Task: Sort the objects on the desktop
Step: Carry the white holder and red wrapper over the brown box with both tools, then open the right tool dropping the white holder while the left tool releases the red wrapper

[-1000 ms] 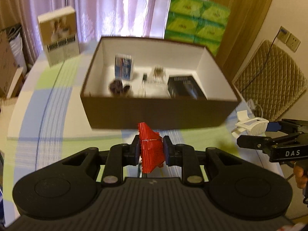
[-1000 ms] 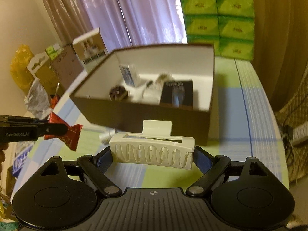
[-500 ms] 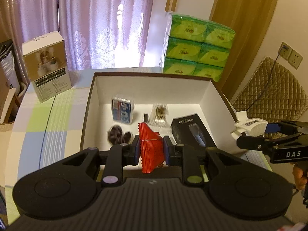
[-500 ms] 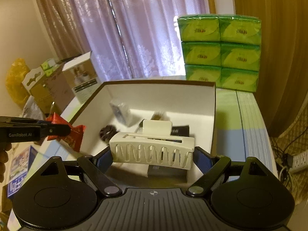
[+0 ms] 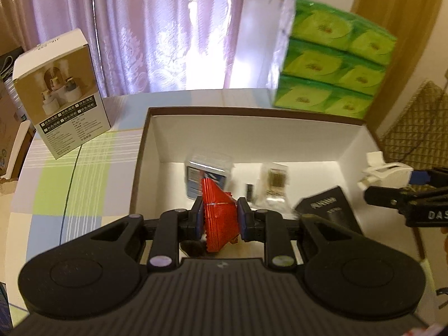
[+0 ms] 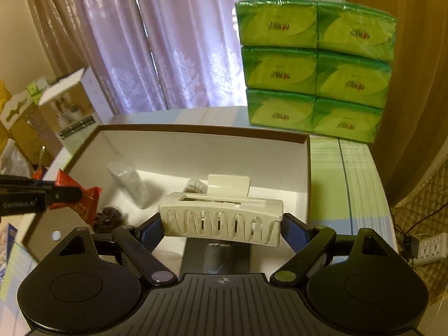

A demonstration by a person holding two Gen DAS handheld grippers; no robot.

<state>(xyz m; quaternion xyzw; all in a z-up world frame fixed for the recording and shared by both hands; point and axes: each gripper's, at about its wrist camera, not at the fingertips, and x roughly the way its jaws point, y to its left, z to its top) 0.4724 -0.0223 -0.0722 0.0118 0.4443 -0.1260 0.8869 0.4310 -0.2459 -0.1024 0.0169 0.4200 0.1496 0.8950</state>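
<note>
My left gripper (image 5: 219, 218) is shut on a red foil snack packet (image 5: 218, 212) and holds it over the open brown box (image 5: 252, 131) with white walls. In the right wrist view that packet (image 6: 81, 198) hangs at the box's left rim. My right gripper (image 6: 221, 225) is shut on a white plastic hair claw (image 6: 221, 218), above the box's near right part. The same hair claw (image 5: 387, 172) shows at the right in the left wrist view. Inside the box lie a blue card pack (image 5: 208, 176), a clear bag (image 5: 273, 187), a black box (image 5: 327, 210) and a dark hair tie (image 6: 109, 217).
A stack of green tissue packs (image 6: 313, 67) stands behind the box at the back right. A white product carton (image 5: 60, 92) stands at the back left on the checked tablecloth (image 5: 70, 179). Cartons (image 6: 19, 120) and a power strip (image 6: 428, 247) lie beyond the table edges.
Both grippers moved forward and up from in front of the box to above its inside, each carrying its object. Neither grip changed.
</note>
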